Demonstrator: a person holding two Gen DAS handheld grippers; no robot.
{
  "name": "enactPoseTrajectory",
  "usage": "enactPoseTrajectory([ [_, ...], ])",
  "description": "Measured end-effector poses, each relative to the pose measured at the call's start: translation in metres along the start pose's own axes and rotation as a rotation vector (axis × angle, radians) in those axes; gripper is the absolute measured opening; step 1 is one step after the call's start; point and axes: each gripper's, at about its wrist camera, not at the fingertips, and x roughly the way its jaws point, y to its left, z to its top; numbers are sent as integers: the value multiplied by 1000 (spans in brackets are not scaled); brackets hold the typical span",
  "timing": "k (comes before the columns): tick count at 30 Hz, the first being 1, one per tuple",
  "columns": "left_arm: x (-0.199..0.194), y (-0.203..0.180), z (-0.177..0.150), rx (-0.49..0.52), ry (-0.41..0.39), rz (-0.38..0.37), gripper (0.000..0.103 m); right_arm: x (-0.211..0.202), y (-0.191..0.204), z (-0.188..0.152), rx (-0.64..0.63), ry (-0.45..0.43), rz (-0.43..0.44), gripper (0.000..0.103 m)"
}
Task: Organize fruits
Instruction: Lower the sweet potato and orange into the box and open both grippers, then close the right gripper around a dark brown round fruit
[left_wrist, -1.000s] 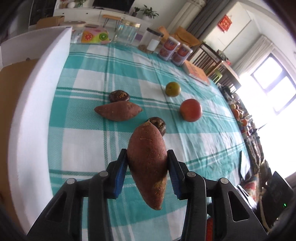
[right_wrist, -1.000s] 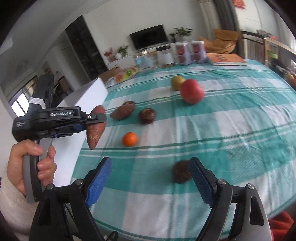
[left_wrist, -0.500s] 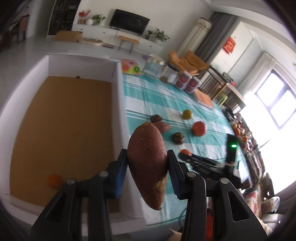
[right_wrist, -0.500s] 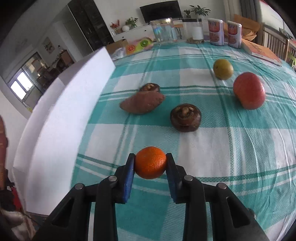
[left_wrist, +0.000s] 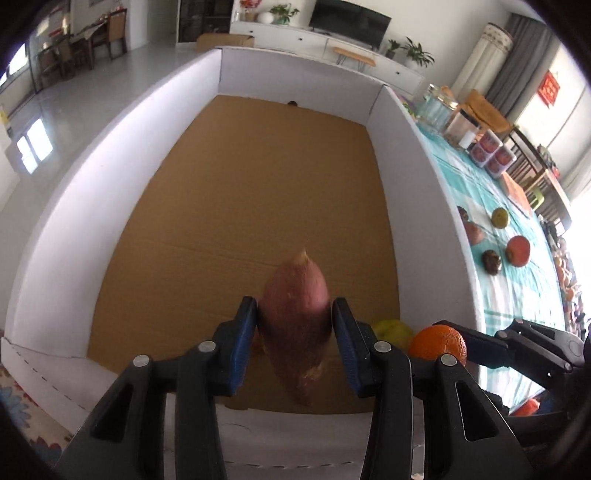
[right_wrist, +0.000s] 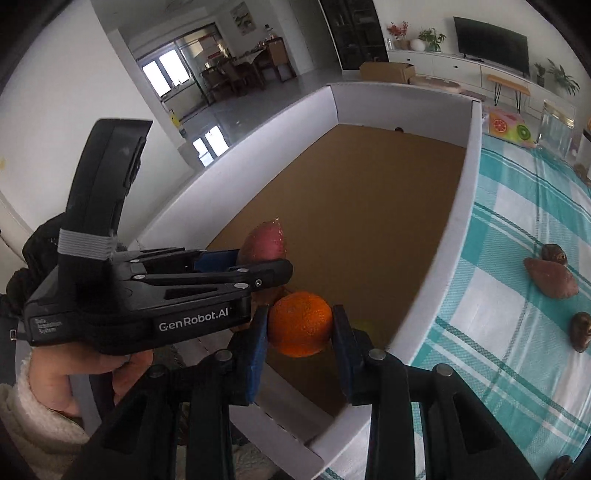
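The left tool (left_wrist: 294, 341) hangs over the white-walled box (left_wrist: 122, 155), its blue pads against the flanks of a sweet potato (left_wrist: 295, 325) that stands point-up between them. Its jaws have just been easing apart a little, yet the sweet potato sits between the pads and hangs clear of the brown cardboard floor (left_wrist: 266, 192). In the right wrist view that same tool (right_wrist: 258, 271) lies at 9 o'clock, held by a hand (right_wrist: 92, 373) in a fleecy cream sleeve (right_wrist: 33, 435), with the sweet potato (right_wrist: 264, 243) jutting above it.

The right tool (right_wrist: 297, 332) is pressed tight on an orange (right_wrist: 300, 323), held over the box's near corner. From the left wrist view the orange (left_wrist: 437, 341) sits at 4 o'clock of the sweet potato.

A yellow-green fruit (left_wrist: 393, 330) lies on the box floor near that corner, partly hidden by the tools; what kind it is I cannot quite say.

On the desk's teal checked cloth (right_wrist: 517, 206), at 3 o'clock of the box, remain a second sweet potato (right_wrist: 550, 278) touching a dark brown fruit (right_wrist: 554, 254), and another dark fruit (right_wrist: 580, 330) nearer. Farther along lie a red fruit (left_wrist: 518, 250) and a yellowish round fruit (left_wrist: 499, 218).
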Motion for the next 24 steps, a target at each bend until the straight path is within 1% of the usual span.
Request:
enactPoseTrajectory([
  [1,-3,1,1,-2,-20,31,52,-2,1,-1,-1,-9,-14,37],
  [2,-7,2,2,-5,-43,55,63,-7,-1,-1,2,-30,-14,41],
  [3,-11,1,4,-10,-69,72,72,-16,-4,-1,8,-60,-7,43],
  [4,-16,-1,6,-13,-99,80,74,-29,-8,-1,17,-97,-12,44],
  [5,-21,-4,8,-12,-127,79,75,-43,-13,-2,26,-136,-32,49],
  [6,-26,-8,9,-9,-155,70,76,-59,-20,-3,35,-179,-58,58],
  [7,-31,-15,10,-2,-183,54,78,-75,-28,-7,45,-225,-86,62],
  [8,-35,-24,11,6,-209,31,81,-91,-37,-12,59,-268,-119,73],
  [9,-39,-34,11,18,-231,5,83,-106,-47,-20,79,-308,-159,82],
  [11,-43,-62,9,59,-251,-60,83,-126,-71,-38,136,-349,-239,86],
  [13,-41,-96,4,125,-242,-135,83,-137,-99,-64,214,-350,-300,86],
  [15,-36,-130,-4,204,-212,-205,83,-148,-126,-95,310,-344,-344,86],
  [17,-27,-167,-17,286,-156,-268,83,-161,-158,-128,430,-349,-371,86],
  [20,-11,-218,-34,410,-79,-360,83,-188,-205,-185,641,-386,-416,86],
  [22,4,-244,-50,488,-51,-370,83,-204,-229,-218,748,-386,-444,86],
  [24,23,-262,-61,547,-45,-358,83,-216,-245,-245,789,-364,-482,86],
])
